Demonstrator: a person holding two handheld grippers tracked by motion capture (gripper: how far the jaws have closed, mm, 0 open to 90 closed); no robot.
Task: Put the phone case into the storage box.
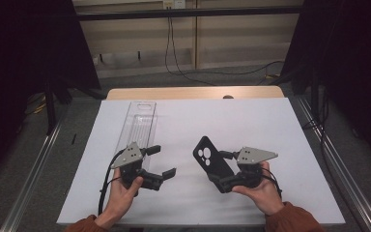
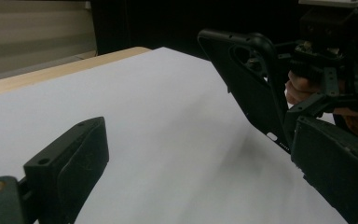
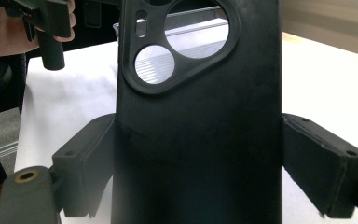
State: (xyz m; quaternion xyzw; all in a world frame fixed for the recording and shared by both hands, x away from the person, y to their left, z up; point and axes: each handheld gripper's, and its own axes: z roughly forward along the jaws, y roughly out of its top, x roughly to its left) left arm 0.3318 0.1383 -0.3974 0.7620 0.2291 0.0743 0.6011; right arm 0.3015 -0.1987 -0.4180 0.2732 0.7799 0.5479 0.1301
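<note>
A black phone case [image 1: 213, 162] with a camera cut-out is held tilted above the white sheet, and my right gripper [image 1: 223, 170] is shut on its two long edges. In the right gripper view the case [image 3: 196, 116] stands upright between both pads. My left gripper [image 1: 163, 160] hovers to the left of the case with its jaws wide open and nothing between them. The left gripper view has the case [image 2: 251, 88] ahead at the right, apart from the open jaws of the left gripper [image 2: 200, 163]. A long clear plastic box [image 1: 137, 126] lies flat beyond the left gripper.
A white sheet [image 1: 251, 121] covers most of the wooden table [image 1: 193, 93]. Metal rails run along both sides of the table. Cables lie on the floor behind it, and dark curtains stand at left and right.
</note>
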